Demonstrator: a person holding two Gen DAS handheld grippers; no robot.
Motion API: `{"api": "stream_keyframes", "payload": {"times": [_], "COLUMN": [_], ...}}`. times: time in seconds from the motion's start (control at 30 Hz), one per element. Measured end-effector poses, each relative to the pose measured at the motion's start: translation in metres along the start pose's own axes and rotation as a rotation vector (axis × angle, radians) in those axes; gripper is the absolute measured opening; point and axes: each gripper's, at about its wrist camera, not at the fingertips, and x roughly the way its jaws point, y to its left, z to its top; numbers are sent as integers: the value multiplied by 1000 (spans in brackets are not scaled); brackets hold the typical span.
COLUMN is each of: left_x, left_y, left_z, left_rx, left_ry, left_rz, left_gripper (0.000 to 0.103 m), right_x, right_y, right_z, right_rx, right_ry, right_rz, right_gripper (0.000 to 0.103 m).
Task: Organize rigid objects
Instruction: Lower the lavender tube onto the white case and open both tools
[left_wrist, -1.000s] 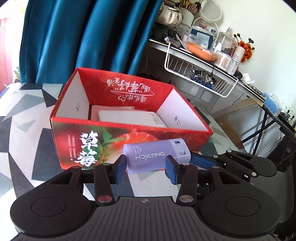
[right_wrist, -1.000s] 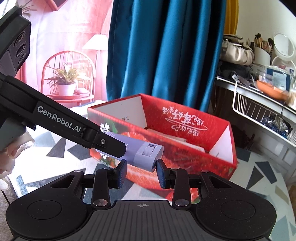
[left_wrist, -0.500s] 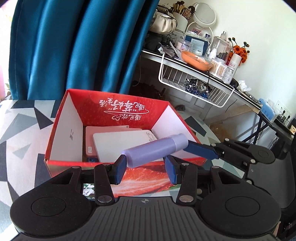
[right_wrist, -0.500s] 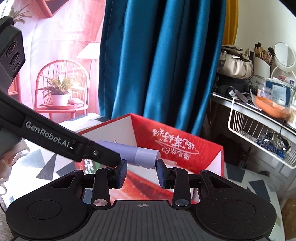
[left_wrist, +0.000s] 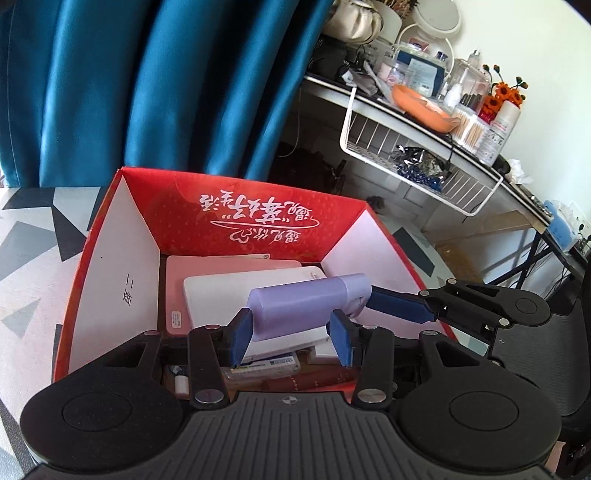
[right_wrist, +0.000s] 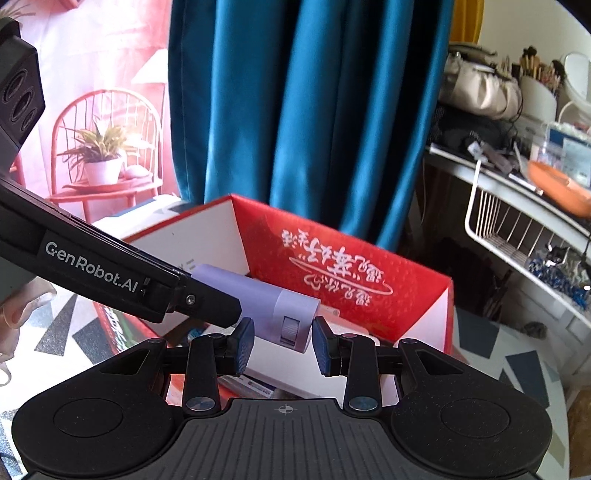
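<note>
The bottle (left_wrist: 308, 306) hangs over the box (left_wrist: 258, 218), above flat cases (left_wrist: 221, 295) lying inside it.

The red box (left_wrist: 236, 218) is open-topped, its floor crowded with flat cases (left_wrist: 221, 291).

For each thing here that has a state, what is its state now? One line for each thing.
Purple bottle: lying sideways, held in the air over the box by both grippers, cap on.
Red box: open at the top, partly filled.
White flat box: lying flat inside the red box, under the bottle.
Left gripper: shut on the bottle's base end.
Right gripper: shut on the bottle's cap end.
</note>
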Motion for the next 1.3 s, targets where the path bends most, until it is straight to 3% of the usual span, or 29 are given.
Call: {"api": "stream_keyframes", "payload": {"times": [0.3, 0.53, 0.77, 0.87, 0.93, 0.97, 1.03, 1.17, 1.23, 1.3], "left_x": [30, 40, 34, 22, 10, 4, -9, -42, -60, -79], "left_y": [11, 20, 7, 2, 1, 0, -3, -14, -18, -20], "left_z": [5, 6, 6, 8, 10, 11, 13, 13, 13, 14], "left_rx": [-7, -18, 30, 45, 41, 41, 47, 94, 95, 83], "left_ry": [54, 68, 57, 43, 19, 5, -23, -94, -123, -151], "left_rz": [17, 4, 13, 35, 47, 57, 82, 158, 166, 167], "left_gripper": [48, 47, 47, 56, 69, 71, 78, 91, 98, 100], "right_x": [35, 50, 49, 42, 34, 30, 21, 0, -13, -29], "right_y": [-13, -27, -20, -17, -16, -15, -15, -14, -13, -11], "right_z": [3, -2, 1, 6, 9, 10, 13, 19, 21, 24], "right_rx": [66, 194, 192, 183, 177, 174, 173, 195, 228, 248], "right_ry": [116, 189, 198, 185, 172, 166, 153, 131, 113, 85], "right_rz": [44, 91, 66, 59, 51, 45, 28, -16, -21, -33], "right_gripper": [32, 31, 31, 35, 40, 42, 57, 70, 90, 102]}}
